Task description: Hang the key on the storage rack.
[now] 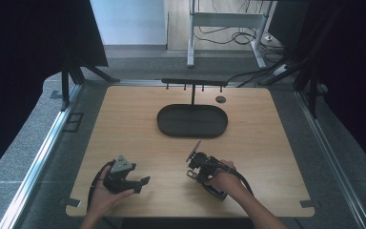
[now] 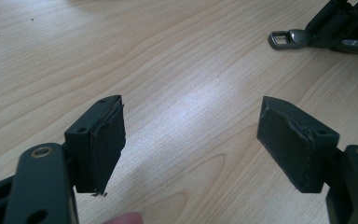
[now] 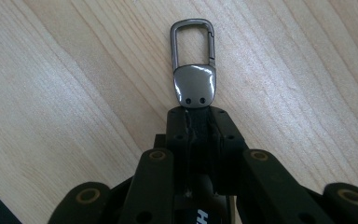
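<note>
A grey metal carabiner clip (image 3: 193, 60) with a shiny plate lies flat on the wooden table (image 1: 267, 143). My right gripper (image 3: 196, 116) is shut on the strap end behind that plate, and the clip's loop sticks out past the jaw tips. In the high view the right gripper (image 1: 194, 172) rests on the table at front centre, held by a hand. The left gripper view shows the clip (image 2: 286, 38) at the upper right. My left gripper (image 2: 191, 107) is open with bare wood between its pads. It sits at front left (image 1: 142, 183), pointing toward the right gripper.
A dark oval tray (image 1: 164, 126) sits at the middle back of the table, with a black T-shaped hook stand (image 1: 193, 82) rising behind it. A small round grommet (image 1: 220, 99) is set in the tabletop to the right of the stand. Black curtains flank the table.
</note>
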